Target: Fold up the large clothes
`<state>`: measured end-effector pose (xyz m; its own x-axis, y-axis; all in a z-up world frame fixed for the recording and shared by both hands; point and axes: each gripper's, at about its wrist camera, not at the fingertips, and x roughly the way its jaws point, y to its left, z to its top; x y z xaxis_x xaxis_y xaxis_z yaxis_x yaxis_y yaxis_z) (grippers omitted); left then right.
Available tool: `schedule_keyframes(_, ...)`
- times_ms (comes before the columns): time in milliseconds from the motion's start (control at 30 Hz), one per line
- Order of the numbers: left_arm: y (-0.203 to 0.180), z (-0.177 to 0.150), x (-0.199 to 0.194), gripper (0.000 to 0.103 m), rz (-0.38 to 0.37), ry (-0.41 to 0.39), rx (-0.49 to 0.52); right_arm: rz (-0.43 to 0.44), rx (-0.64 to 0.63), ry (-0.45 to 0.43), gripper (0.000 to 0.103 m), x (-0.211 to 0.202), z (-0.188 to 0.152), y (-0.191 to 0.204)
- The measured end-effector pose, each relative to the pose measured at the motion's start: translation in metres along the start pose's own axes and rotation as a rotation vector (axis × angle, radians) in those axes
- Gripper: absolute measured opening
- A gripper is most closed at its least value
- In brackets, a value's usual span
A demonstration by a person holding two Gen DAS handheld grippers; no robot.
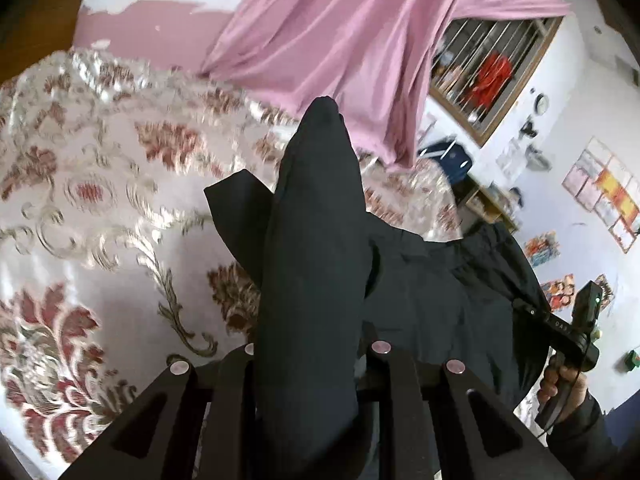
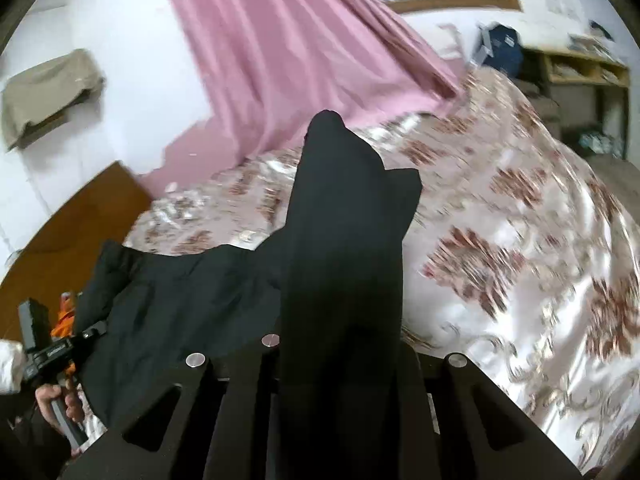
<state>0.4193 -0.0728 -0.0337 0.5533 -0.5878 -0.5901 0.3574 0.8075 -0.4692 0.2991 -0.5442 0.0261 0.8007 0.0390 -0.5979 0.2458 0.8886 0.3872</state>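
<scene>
Two handheld grippers hold a large black garment [image 1: 420,280] above a bed [image 1: 80,200] covered in a shiny cream spread with red floral patterns. In the left wrist view, the left gripper [image 1: 316,360] has its fingers closed on a bunched fold of the black cloth, which drapes over and hides them and rises to a dark peak ahead of the camera. In the right wrist view, the right gripper [image 2: 340,360] grips another bunched fold in the same way, its fingers also buried in cloth. Between the two grips the garment hangs as a slack, wrinkled band just over the bedspread; its long axis appears to run side to side from one gripper to the other, roughly across the bed, though its ends and type cannot be told. The far gripper and the hand [image 1: 560,384] holding it show at the edge of each view. A pink curtain [image 1: 340,40] hangs behind the bed. The step looks like lifting and spreading the garment: it would go best with both grips kept firm and level, drawn apart until the slack band is taut, then lowered flat onto the bed before any fold.
</scene>
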Motion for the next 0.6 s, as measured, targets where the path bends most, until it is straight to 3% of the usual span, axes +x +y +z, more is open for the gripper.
schedule_keyframes(133,0.023,-0.013,0.020,0.019,0.052,0.035,-0.034,-0.101,-0.003,0.020,0.017,0.027,-0.022,-0.017)
schedule_keyframes(333,0.043,-0.023,0.036,0.033,0.129,0.119,-0.099,-0.136,-0.063,0.017,0.030,0.036,-0.020,-0.016)
schedule_keyframes(467,0.053,-0.027,0.037,0.040,0.132,0.132,-0.153,-0.173,-0.066,0.024,0.046,0.037,-0.022,-0.014)
schedule_keyframes(500,0.055,-0.028,0.037,0.044,0.139,0.137,-0.160,-0.190,-0.064,0.025,0.057,0.036,-0.023,-0.013)
schedule_keyframes(600,0.051,-0.029,0.033,0.053,0.181,0.146,-0.151,-0.253,-0.075,0.010,0.075,0.031,-0.027,-0.011)
